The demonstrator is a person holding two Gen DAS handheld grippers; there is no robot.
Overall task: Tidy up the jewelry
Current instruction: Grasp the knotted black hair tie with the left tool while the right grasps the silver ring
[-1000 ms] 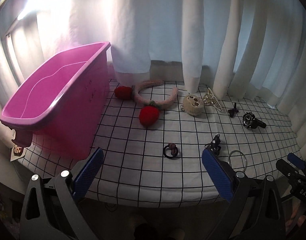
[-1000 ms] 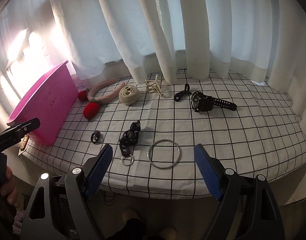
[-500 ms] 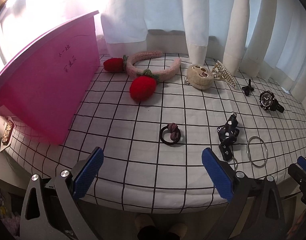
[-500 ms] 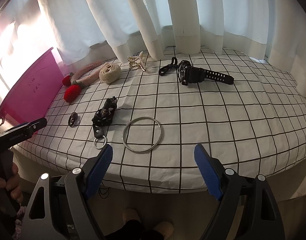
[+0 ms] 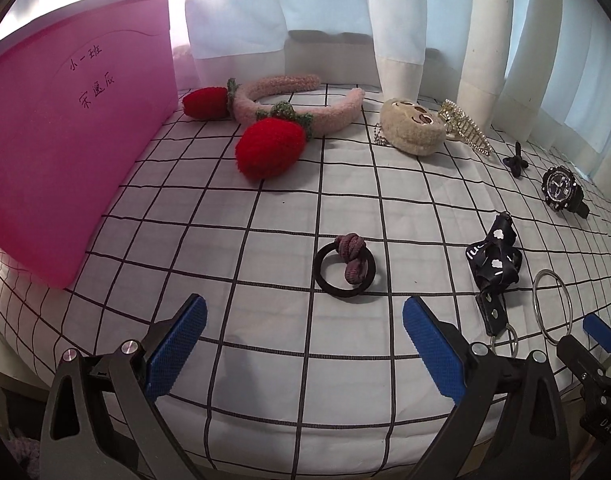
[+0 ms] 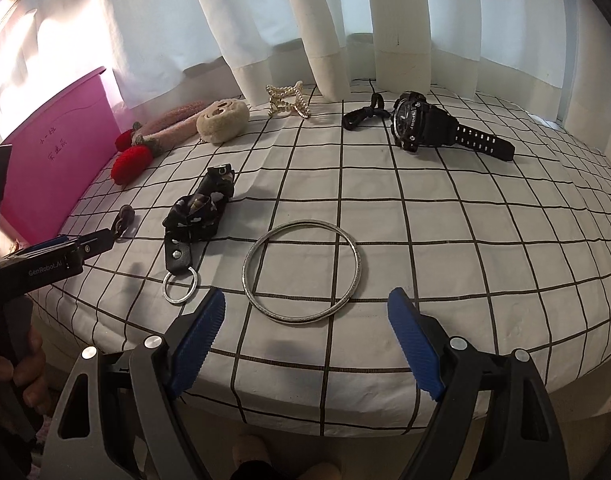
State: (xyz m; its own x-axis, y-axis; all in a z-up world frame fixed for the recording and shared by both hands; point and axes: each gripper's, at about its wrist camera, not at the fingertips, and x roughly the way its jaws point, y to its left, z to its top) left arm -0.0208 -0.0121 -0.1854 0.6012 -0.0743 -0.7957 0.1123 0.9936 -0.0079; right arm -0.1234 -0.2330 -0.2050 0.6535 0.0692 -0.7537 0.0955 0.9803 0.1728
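On the checked cloth lie a black hair tie with a mauve knot (image 5: 345,266), a black strap keychain (image 5: 495,270) (image 6: 197,216), a silver bangle (image 6: 302,272) (image 5: 551,306), a black watch (image 6: 425,126) (image 5: 563,190), a pearl clip (image 6: 287,100), a beige plush clip (image 5: 411,126) and a pink strawberry headband (image 5: 289,110). My left gripper (image 5: 303,348) is open and empty just short of the hair tie. My right gripper (image 6: 305,344) is open and empty just short of the bangle.
A pink bin (image 5: 65,128) stands at the left on the cloth (image 5: 265,220). White curtains (image 6: 305,20) hang along the back edge. The table's front edge runs just under both grippers. A small black bow clip (image 5: 515,162) lies near the watch.
Both grippers have moved forward and lower toward the table. The hair tie and the bangle now loom closer. Nothing on the cloth has moved.
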